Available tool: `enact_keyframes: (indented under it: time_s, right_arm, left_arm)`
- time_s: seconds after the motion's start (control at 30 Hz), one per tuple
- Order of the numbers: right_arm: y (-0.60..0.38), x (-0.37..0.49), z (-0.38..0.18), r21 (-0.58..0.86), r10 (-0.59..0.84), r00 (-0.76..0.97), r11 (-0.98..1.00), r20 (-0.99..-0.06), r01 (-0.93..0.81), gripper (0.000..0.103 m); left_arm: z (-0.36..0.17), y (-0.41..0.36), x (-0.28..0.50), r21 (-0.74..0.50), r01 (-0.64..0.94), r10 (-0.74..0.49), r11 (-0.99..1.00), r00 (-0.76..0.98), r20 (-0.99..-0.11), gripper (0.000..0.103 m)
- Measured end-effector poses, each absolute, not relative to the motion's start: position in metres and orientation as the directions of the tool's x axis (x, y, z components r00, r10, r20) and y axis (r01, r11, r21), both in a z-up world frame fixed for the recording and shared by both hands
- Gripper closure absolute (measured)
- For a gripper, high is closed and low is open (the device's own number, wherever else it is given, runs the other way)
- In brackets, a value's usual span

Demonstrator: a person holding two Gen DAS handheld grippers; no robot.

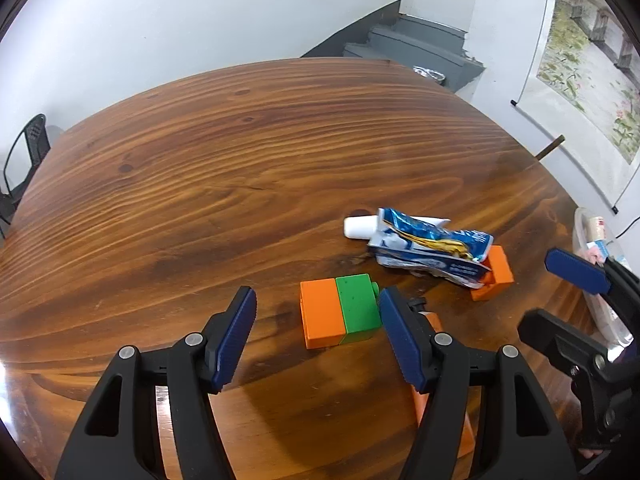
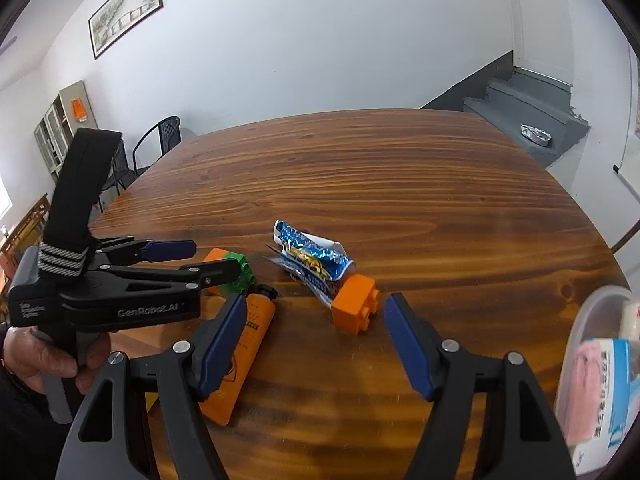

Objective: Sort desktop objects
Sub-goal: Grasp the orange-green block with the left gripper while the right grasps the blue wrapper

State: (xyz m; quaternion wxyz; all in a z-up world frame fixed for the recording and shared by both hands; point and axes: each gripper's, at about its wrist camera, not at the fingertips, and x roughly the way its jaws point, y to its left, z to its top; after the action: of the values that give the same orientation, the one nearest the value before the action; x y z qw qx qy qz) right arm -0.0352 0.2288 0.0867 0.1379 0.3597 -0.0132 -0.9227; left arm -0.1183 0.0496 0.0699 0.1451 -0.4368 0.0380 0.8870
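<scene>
An orange-and-green block pair (image 1: 340,310) lies on the wooden table (image 1: 200,184), just ahead of my open, empty left gripper (image 1: 316,316). A crumpled blue-and-white toothpaste tube (image 1: 424,246) lies beyond it, resting on a single orange block (image 1: 494,274). An orange tube (image 1: 440,396) lies half hidden under my left gripper's right finger. In the right wrist view my right gripper (image 2: 316,320) is open and empty, with the orange block (image 2: 356,308) just ahead, the toothpaste tube (image 2: 312,260) behind it, the orange tube (image 2: 244,352) by its left finger and the block pair (image 2: 236,270) behind the left gripper (image 2: 180,258).
A clear plastic container (image 2: 600,380) holding packaged items stands at the table's right edge, close to my right gripper; it also shows in the left wrist view (image 1: 596,240). Black chairs (image 2: 156,144) stand at the far left. Grey stairs (image 2: 520,116) rise behind the table.
</scene>
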Motion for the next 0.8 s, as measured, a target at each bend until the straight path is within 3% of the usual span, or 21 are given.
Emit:
enact_keyframes:
  time_s: [0.4,0.47,0.53,0.6,0.8]
  right_arm:
    - [0.212,-0.081,0.074,0.121,-0.302,-0.645,-0.943,-0.702,0.31,0.028]
    - [0.212,-0.089,0.068,0.122,-0.299,-0.632,-0.943,-0.715,0.308,0.031]
    - [0.211,-0.095,0.064,0.11,-0.284,-0.624,-0.947,-0.728,0.303,0.047]
    - [0.211,-0.1,0.061,0.123,-0.297,-0.6,-0.941,-0.743,0.314,0.054]
    - [0.204,-0.104,0.059,0.109,-0.315,-0.592,-0.927,-0.742,0.358,0.057]
  left_arm:
    - [0.069,0.048,-0.118,-0.07,-0.289,0.23,-0.955,-0.571,-0.788,0.034]
    - [0.069,0.044,-0.12,-0.076,-0.269,0.223,-0.96,-0.571,-0.79,0.029]
    - [0.067,0.04,-0.124,-0.093,-0.248,0.223,-0.964,-0.568,-0.793,0.028]
    - [0.067,0.038,-0.124,-0.099,-0.24,0.222,-0.966,-0.565,-0.795,0.027]
    - [0.068,0.039,-0.124,-0.077,-0.255,0.212,-0.964,-0.558,-0.802,0.027]
